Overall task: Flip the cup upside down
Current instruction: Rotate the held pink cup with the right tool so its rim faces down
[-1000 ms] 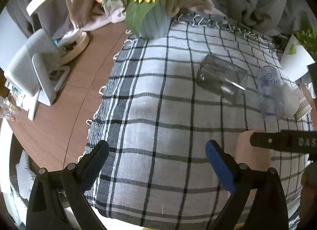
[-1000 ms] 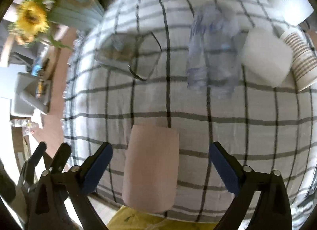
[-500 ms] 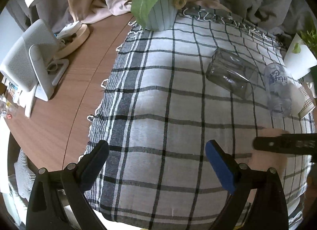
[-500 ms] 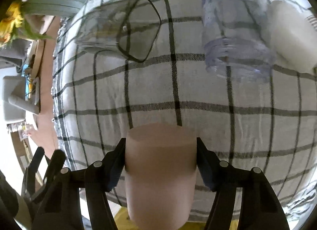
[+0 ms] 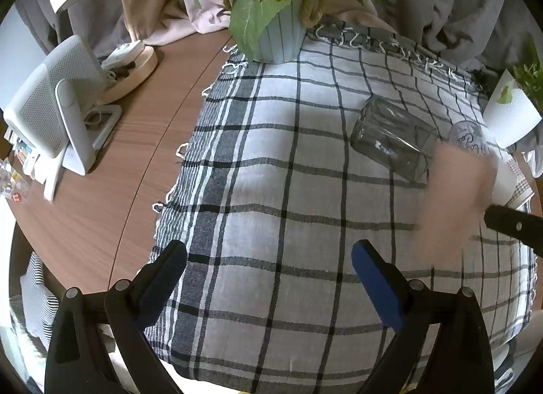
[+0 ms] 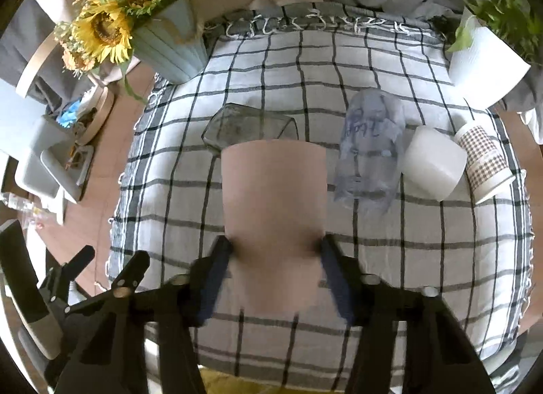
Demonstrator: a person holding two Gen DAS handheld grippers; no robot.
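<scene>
My right gripper (image 6: 275,258) is shut on a pink cup (image 6: 273,200) and holds it lifted off the checked cloth (image 6: 424,241), its flat end pointing away from me. The same cup (image 5: 451,200) shows blurred at the right of the left wrist view, with a black finger of the right gripper beside it. My left gripper (image 5: 268,268) is open and empty above the near part of the cloth (image 5: 271,190).
A clear glass (image 6: 249,127) lies on its side behind the pink cup. To the right lie a clear plastic cup (image 6: 368,153), a white cup (image 6: 434,163) and a checked paper cup (image 6: 485,163). A sunflower vase (image 6: 169,44) stands back left, a white plant pot (image 6: 482,68) back right.
My right gripper closed on the pink cup and lifted it off the cloth, tilting up so the far table came into view. My left gripper stayed open and shifted slightly.
</scene>
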